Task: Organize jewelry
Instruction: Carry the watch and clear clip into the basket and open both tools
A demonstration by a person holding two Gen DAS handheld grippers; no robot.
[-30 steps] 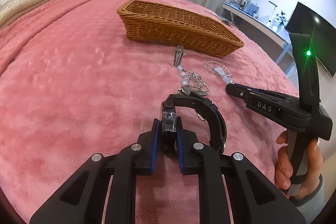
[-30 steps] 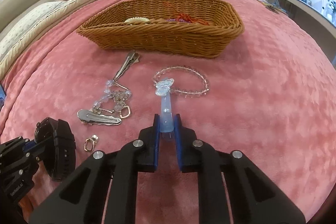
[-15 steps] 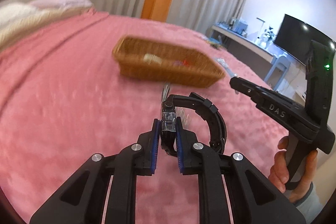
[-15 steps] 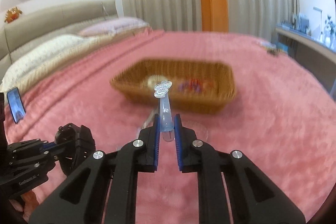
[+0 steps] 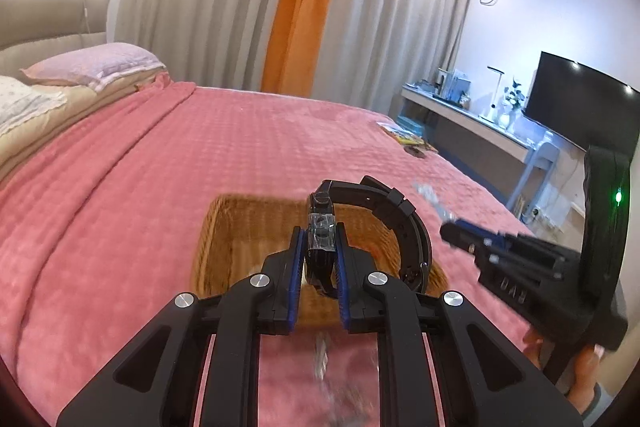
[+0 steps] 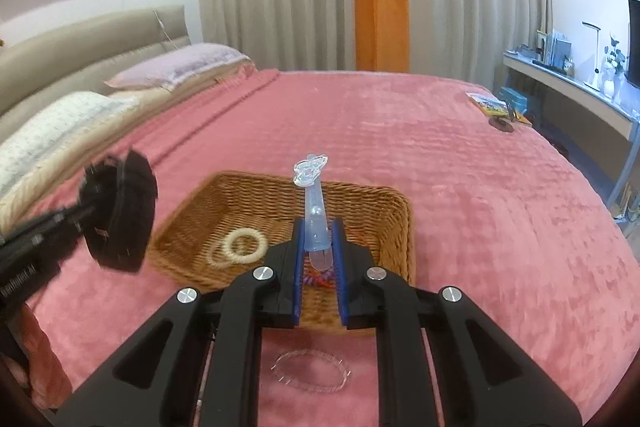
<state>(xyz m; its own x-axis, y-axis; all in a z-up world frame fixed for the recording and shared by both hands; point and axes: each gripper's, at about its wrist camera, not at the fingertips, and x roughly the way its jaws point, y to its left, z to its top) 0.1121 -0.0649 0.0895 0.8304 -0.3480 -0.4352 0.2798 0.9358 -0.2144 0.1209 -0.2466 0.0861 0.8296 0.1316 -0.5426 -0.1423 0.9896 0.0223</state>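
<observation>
My left gripper (image 5: 319,259) is shut on a black wristwatch (image 5: 384,215) and holds it in the air over the near side of a brown wicker basket (image 5: 224,227) on the pink bed. My right gripper (image 6: 317,259) is shut on a clear blue hair clip (image 6: 314,211) with a butterfly tip, held above the same basket (image 6: 396,227). A cream hair ring (image 6: 242,245) and a red-and-purple cord (image 6: 318,281) lie in the basket. A clear bead bracelet (image 6: 310,371) lies on the blanket below my right gripper. The watch also shows at the left of the right wrist view (image 6: 120,211).
The pink blanket (image 6: 480,207) covers the bed. Pillows (image 5: 92,67) lie at the far left by the headboard. A booklet and a small dark object (image 6: 500,109) rest near the bed's far right edge. A desk (image 5: 472,119) with a monitor stands to the right. Blurred silver jewelry (image 5: 324,359) lies under my left gripper.
Both grippers have risen from the blanket and moved forward to above the basket, carrying the watch and the hair clip. The bracelet and silver pieces stay on the blanket.
</observation>
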